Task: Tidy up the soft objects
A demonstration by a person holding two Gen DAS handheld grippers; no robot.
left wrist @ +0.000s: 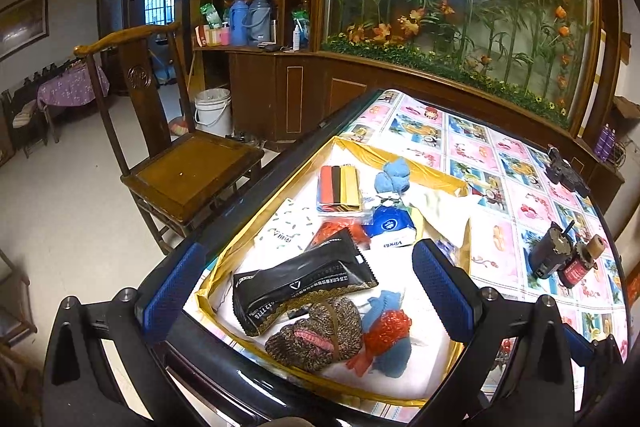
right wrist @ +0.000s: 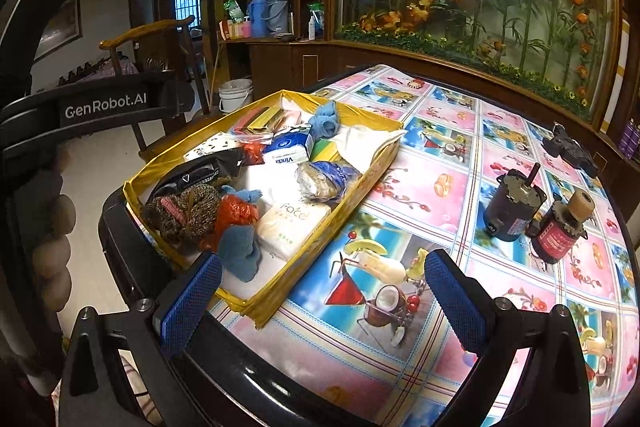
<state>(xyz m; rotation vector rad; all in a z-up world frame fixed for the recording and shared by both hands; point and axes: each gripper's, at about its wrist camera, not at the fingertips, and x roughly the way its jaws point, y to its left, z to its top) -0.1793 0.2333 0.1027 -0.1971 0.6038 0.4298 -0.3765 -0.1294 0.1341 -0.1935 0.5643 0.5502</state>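
Two grippers hang above a round table covered by a pink-and-blue fruit-print oilcloth (right wrist: pixel 420 195), and neither holds anything. On the left part of the table sits a shallow, gold-rimmed cardboard box (right wrist: pixel 360 183), already filled with the soft things, so the sorting looks nearly finished. In its near corner lie a brown knitted bundle (left wrist: pixel 316 335) and a blue fluffy cloth with red mesh netting on it (left wrist: pixel 386 335); just beyond them is a black foil pouch (left wrist: pixel 304 281), and toward the far side a blue-and-white tissue pack (right wrist: pixel 290 147). A white tissue pack marked "Face" (right wrist: pixel 292 225) rests against the right wall. The left gripper (left wrist: pixel 308 287), fingers spread wide, hovers over the box's near corner; the right gripper (right wrist: pixel 324 303), equally spread, hovers over bare oilcloth just right of the box. Well apart on the right stand two small dark electric motors (right wrist: pixel 536 215), hard items that probably stay out. Next comes likely a tidy-up inside the box, calling for a lowering onto one loose piece.
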